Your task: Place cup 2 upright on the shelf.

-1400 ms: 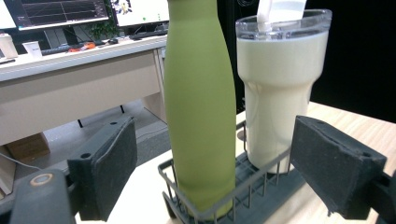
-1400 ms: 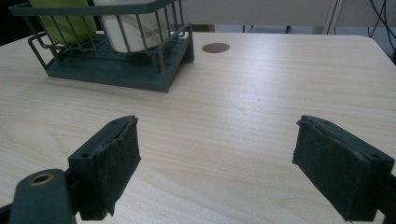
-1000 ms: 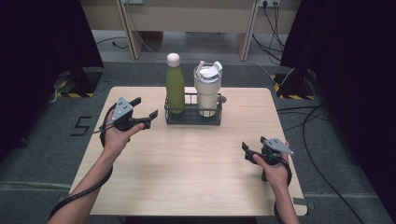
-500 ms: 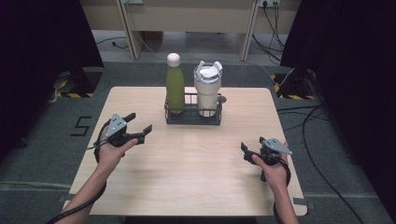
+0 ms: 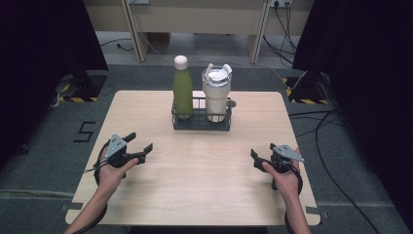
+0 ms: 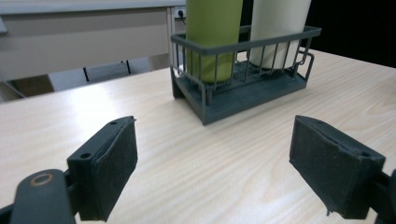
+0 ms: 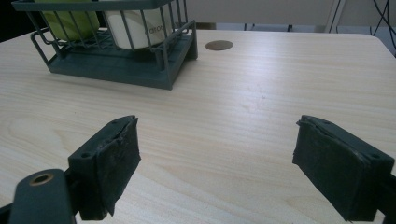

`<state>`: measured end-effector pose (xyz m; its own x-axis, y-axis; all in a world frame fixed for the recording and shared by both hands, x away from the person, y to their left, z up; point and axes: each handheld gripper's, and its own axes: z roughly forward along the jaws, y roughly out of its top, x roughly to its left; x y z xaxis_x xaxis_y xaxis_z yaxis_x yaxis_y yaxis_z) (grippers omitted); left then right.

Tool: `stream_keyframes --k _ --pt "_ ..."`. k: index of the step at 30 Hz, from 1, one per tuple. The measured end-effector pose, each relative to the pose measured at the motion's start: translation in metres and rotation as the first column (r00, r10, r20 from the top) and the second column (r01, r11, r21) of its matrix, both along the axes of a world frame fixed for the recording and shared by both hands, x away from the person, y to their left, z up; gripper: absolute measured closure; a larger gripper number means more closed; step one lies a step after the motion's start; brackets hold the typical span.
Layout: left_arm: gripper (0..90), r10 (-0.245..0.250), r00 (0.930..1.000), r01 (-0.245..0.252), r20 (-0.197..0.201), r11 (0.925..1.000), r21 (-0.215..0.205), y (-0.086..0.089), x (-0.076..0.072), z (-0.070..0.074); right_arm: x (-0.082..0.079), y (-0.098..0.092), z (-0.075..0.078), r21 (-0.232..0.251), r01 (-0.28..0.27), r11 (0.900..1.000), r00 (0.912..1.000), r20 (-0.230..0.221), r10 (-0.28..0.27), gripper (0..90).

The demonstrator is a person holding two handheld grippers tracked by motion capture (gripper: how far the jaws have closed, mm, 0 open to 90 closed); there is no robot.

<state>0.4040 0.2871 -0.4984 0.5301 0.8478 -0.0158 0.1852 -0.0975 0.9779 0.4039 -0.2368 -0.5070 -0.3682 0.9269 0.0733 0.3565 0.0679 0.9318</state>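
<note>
- Two grippers are over the table [image 5: 204, 190], and neither has anything between its jaws.
- Compared with a second ago, the left gripper [image 5: 140, 141] has sunk and drawn back from the rack's left end. It is now low over the near-left part of the tabletop, well apart from the rack.
- Its jaws are spread wide. In the left gripper view [image 6: 215, 172] only bare wood lies between the two black pads, and they face the rack from its left corner.
- The right gripper [image 5: 263, 151] has kept its place over the near-right part of the table through both earlier frames.
- Its jaws are also spread wide. In the right gripper view [image 7: 217, 172] they frame only bare tabletop.
- The dark wire rack [image 5: 200, 123] has not moved. It stands at the middle of the far half of the table, between the two grippers and beyond both.
- The green bottle [image 5: 182, 90] with a pale cap stands upright in the rack's left part, as it did before.
- The white tumbler [image 5: 216, 95] stands upright in the rack's right part, just beside the bottle, its lid flap raised.
- A small round disc [image 7: 219, 45] sits in the tabletop just beyond the rack's right end.
</note>
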Motion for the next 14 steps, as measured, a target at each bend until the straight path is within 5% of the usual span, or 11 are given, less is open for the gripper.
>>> stream_keyframes --k 14 --pt "14.6 0.020 0.9997 -0.020 -0.010 0.9997 -0.011 0.0035 -0.0076 -0.0088 -0.0005 0.0001 0.0016 0.000 0.000 1.000 1.0000 0.005 0.000 14.1"
